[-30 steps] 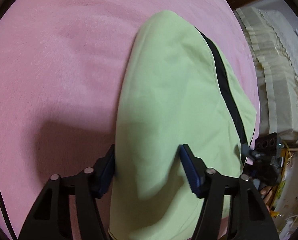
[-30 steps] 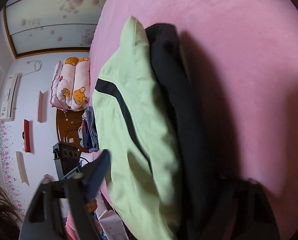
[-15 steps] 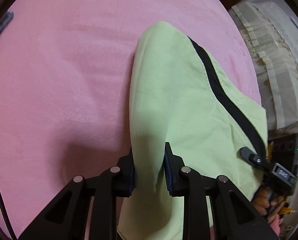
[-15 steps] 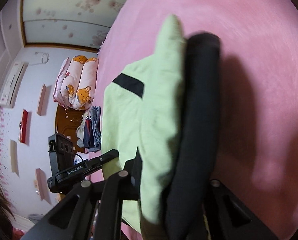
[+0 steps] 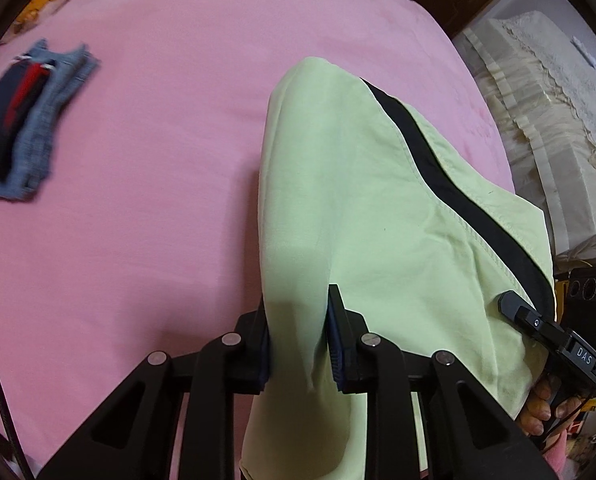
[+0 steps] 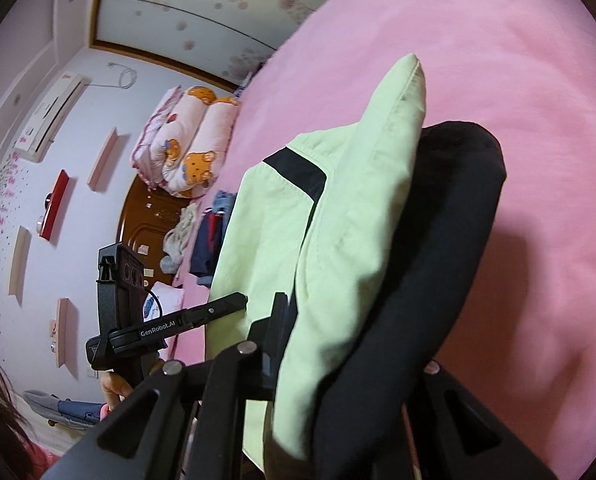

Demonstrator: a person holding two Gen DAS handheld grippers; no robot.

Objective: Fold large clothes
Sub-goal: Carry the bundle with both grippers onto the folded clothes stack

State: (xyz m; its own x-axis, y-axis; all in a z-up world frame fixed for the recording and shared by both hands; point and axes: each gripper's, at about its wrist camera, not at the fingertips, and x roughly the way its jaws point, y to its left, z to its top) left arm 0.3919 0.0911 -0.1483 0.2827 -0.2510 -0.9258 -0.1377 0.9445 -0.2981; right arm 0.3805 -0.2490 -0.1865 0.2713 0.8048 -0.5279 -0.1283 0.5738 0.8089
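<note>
The garment point(image 5: 362, 208) is pale green with a black stripe and a black lining. It occupies the centre and lower right of the left wrist view, draped over the pink bed cover point(image 5: 158, 160) and lifted at the near end. In the right wrist view the same garment point(image 6: 350, 240) runs from the centre to the bottom of the frame, its black layer on the right side.

The left gripper point(image 5: 298, 336) is clamped on a fold of the green cloth at lower centre; both blue-padded fingers press against the fabric. The right gripper point(image 6: 338, 360) is closed around a thick bundle of the green and black layers at the bottom of its own view. Only its left finger shows clearly; the right finger is hidden behind the black cloth.

A stack of folded clothes point(image 5: 22, 120), denim and dark blue with red, lies on the bed cover at the upper left of the left wrist view, well apart from the garment. A rolled quilt with bear prints point(image 6: 182, 140) sits at the head of the bed, upper left of centre in the right wrist view. No containers are visible.
</note>
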